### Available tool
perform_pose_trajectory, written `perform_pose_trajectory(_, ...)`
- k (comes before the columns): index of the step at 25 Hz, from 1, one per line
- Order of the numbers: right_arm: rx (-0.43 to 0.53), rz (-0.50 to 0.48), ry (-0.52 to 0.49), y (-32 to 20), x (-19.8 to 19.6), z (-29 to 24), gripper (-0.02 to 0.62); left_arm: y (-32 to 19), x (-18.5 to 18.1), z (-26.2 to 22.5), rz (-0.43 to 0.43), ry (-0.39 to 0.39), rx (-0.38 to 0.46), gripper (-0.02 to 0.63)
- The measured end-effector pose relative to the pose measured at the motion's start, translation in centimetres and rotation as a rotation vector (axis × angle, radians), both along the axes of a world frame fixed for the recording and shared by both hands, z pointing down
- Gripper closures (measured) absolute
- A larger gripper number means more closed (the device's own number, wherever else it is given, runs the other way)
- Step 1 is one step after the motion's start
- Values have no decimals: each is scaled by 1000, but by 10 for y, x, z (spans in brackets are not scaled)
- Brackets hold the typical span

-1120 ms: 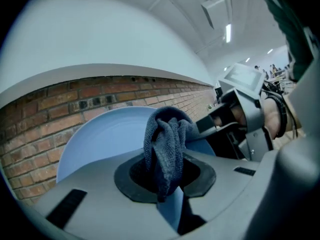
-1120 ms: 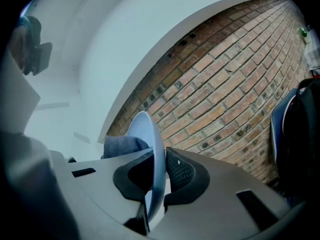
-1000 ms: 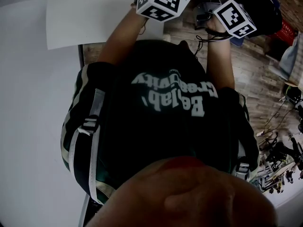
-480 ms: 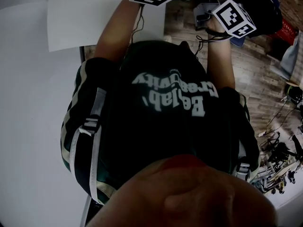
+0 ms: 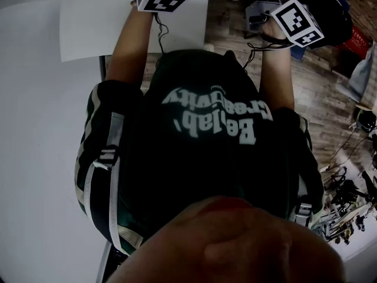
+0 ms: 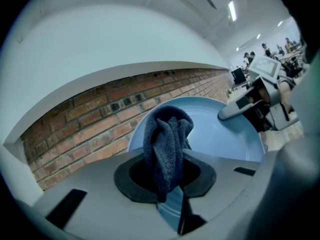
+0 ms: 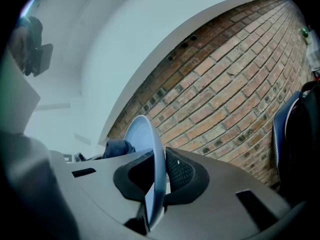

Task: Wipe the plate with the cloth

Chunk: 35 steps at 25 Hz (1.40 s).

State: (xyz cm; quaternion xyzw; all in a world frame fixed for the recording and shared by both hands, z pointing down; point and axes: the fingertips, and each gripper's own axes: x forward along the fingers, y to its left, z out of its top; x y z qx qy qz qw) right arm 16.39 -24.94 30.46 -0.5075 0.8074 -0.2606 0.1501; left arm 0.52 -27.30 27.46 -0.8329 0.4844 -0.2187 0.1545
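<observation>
The left gripper (image 6: 167, 176) pinches a dark blue cloth (image 6: 164, 139) low in the centre of its own view. The bunched folds stand up in front of the face of the pale blue plate (image 6: 225, 134) just behind. In the right gripper view, the right gripper (image 7: 159, 170) is clamped on that plate's rim, holding it upright and edge-on at mid-frame. Beyond both, a brick wall (image 7: 230, 84) crosses the upper frame.
</observation>
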Motion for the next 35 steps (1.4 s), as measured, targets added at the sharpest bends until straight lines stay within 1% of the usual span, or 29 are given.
perform_pose_trajectory(3, -1, 2, -4, 0, 0, 1, 580, 13, -7, 18, 0, -16, -30, 540)
perform_pose_trajectory(8, 0, 6, -13, 0, 1, 0, 580, 36, -10, 46, 22, -6, -89, 539)
perform_pose_trajectory(13, -1, 12, -15, 1, 3, 1, 580, 59, 5, 77, 65, 8, -148, 538)
perform_pose_trajectory(16, -4, 17, -18, 1, 4, 2, 578, 70, 19, 89, 120, 5, -181, 538)
perform_pose_trajectory(19, -7, 17, -21, 0, 3, 2, 578, 78, 32, 96, 166, 1, -198, 538)
perform_pose_trajectory(24, -9, 16, -24, 0, 1, 3, 578, 81, 61, 93, 231, 1, -185, 538)
perform_pose_trajectory(27, -13, 12, -23, 2, 0, 4, 578, 76, 73, 85, 248, 4, -165, 538)
perform_pose_trajectory(32, -24, 3, -26, 5, 0, 8, 578, 55, 81, 61, 226, 5, -109, 538)
perform_pose_trajectory(35, -33, -3, -30, 4, 0, 9, 578, 36, 83, 37, 212, 1, -66, 538)
